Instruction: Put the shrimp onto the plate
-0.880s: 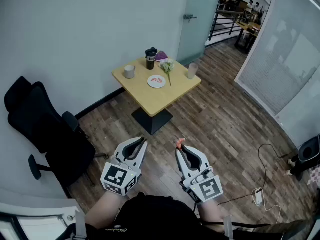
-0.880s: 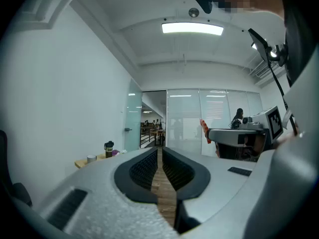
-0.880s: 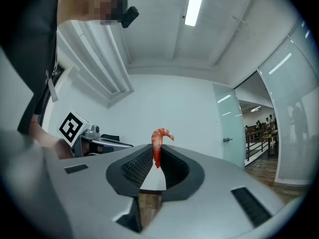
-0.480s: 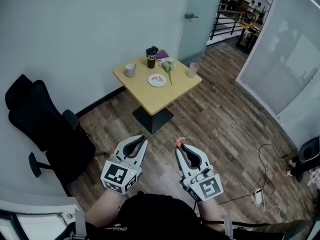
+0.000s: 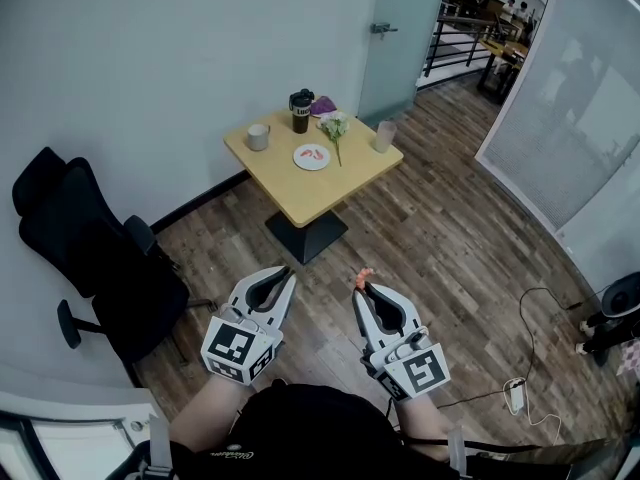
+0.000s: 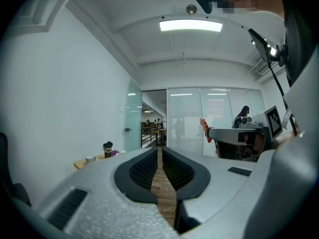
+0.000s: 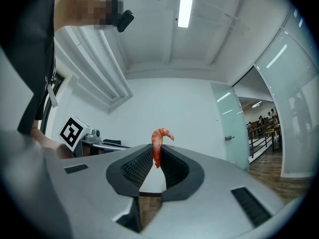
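My right gripper (image 5: 362,288) is shut on an orange shrimp (image 5: 364,276), whose curled body sticks out past the jaw tips (image 7: 159,142). To its left my left gripper (image 5: 279,277) is shut with nothing between its jaws (image 6: 160,153). Both are held above the wooden floor, well short of the table. A white plate (image 5: 311,157) lies on the small yellow table (image 5: 312,193) at the far middle of the head view, with shrimp on it. The left gripper view shows the right gripper and its shrimp (image 6: 203,129) off to the right.
On the table also stand a grey mug (image 5: 258,137), a dark tumbler (image 5: 301,114), a flower stem (image 5: 334,130) and a clear glass (image 5: 383,138). A black office chair (image 5: 95,263) stands at the left. A cable and charger (image 5: 518,393) lie on the floor at the right.
Both grippers have shifted slightly, the right one still carrying the shrimp. The table sits a little higher in the head view.
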`<state>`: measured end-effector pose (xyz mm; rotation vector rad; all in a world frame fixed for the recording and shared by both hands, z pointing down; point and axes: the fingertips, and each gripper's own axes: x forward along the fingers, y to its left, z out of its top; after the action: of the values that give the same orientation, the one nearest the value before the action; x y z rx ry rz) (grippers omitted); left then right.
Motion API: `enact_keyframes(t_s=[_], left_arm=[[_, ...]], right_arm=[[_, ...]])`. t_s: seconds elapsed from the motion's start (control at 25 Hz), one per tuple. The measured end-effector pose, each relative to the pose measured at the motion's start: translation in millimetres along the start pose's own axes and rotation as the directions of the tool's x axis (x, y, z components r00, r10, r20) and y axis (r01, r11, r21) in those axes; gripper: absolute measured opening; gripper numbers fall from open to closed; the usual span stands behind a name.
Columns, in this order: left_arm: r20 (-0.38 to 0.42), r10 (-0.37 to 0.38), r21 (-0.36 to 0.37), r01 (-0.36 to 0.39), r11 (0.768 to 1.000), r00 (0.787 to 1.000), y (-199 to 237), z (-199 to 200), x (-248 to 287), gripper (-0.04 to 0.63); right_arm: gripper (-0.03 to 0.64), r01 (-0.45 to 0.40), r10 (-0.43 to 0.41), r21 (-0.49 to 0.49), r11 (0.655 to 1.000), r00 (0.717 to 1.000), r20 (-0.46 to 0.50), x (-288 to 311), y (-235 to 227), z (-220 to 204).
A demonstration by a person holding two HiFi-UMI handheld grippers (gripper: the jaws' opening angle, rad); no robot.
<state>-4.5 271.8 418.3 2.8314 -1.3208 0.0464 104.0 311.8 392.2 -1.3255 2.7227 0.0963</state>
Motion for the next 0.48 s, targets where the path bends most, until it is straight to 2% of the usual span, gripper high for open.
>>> enact_keyframes(t_s=[0.48], left_arm=[[-0.025, 0.025, -0.009, -0.025, 1.000, 0.999, -54, -13, 39, 0.034]], right_arm=[[0.046, -0.034, 0.034, 0.031, 0.999, 0.999, -0.027, -45, -52, -14]])
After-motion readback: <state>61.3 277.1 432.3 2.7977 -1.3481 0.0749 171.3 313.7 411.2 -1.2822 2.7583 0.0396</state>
